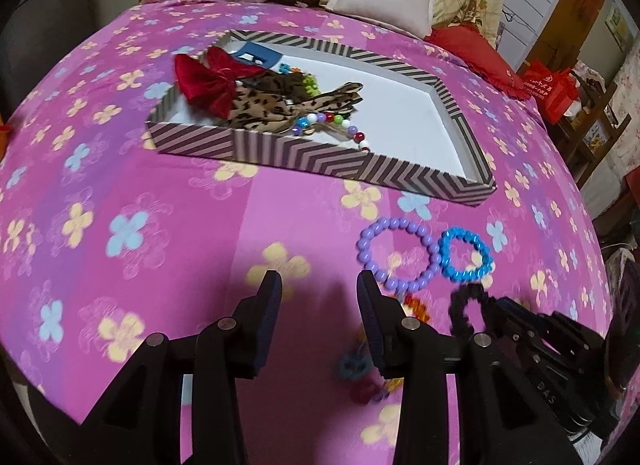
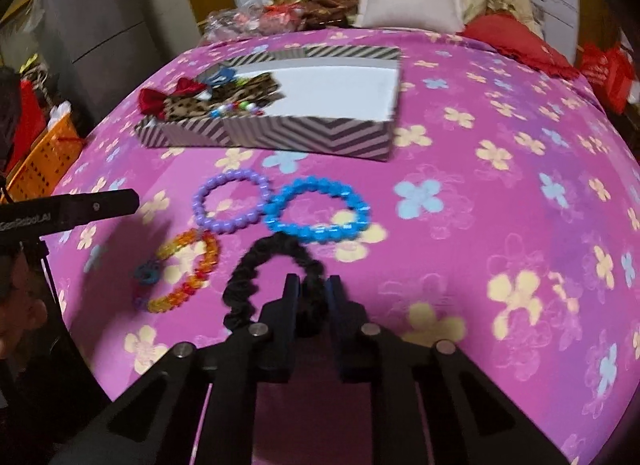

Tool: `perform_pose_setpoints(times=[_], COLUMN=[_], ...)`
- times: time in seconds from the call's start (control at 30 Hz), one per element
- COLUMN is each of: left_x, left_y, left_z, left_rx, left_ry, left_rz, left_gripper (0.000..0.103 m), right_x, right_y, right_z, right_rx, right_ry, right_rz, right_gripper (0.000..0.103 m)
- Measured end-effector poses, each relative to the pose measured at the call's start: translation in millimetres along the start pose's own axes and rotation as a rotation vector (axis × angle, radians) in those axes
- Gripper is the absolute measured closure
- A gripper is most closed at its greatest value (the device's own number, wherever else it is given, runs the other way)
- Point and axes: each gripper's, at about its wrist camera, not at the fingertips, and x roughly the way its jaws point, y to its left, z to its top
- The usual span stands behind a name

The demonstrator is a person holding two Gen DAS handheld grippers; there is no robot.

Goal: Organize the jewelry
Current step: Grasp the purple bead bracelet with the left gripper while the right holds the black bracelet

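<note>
One view only: orange bracelet whole.

Bedspread pink, yellow and blue flowers. Box brown-white chevron stripes, white inside. Bow red. Fabric leopard print. Bracelets: purple, blue, orange-yellow. Scrunchie black.

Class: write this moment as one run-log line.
right tool: shut on black scrunchie | left tool: open, empty | striped box: partly filled

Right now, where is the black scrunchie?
In the right wrist view the black scrunchie lies low at centre on the pink bedspread, pinched by the right hand-held gripper, just below the blue bracelet.
</note>
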Motion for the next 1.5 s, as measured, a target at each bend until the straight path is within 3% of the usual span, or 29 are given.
perform_pose_setpoints(times=[0.23,0.3,0.37,0.73,0.9,1.5], left_x=[22,26,30,44,44,46], left_y=[-15,-19,-22,-31,-32,-35], left_z=[13,15,16,13,15,13], left_rx=[0.034,0.047,0.058,0.100,0.103,0.110], left_ry=[0.029,0.031,0.029,0.024,0.019,0.012], left_rz=[-0.006,-0.001,0.009,0.064,0.082,0.104], left_gripper=[0.060,0.060,0.060,0.060,0.060,0.060], right_x=[-2,-1,-1,1,2,1], right_y=[-10,-10,-8,-5,1,4], right_z=[0,1,1,2,3,1], right_rx=[0.008,0.012,0.008,-0.016,-0.034,-0.051], right_ry=[0.001,-0.003,-0.003,-0.013,-0.009,-0.015], right_rz=[0.012,0.027,0.029,0.020,0.032,0.022], right_gripper=[0.089,0.076,0.073,0.071,0.057,0.055])
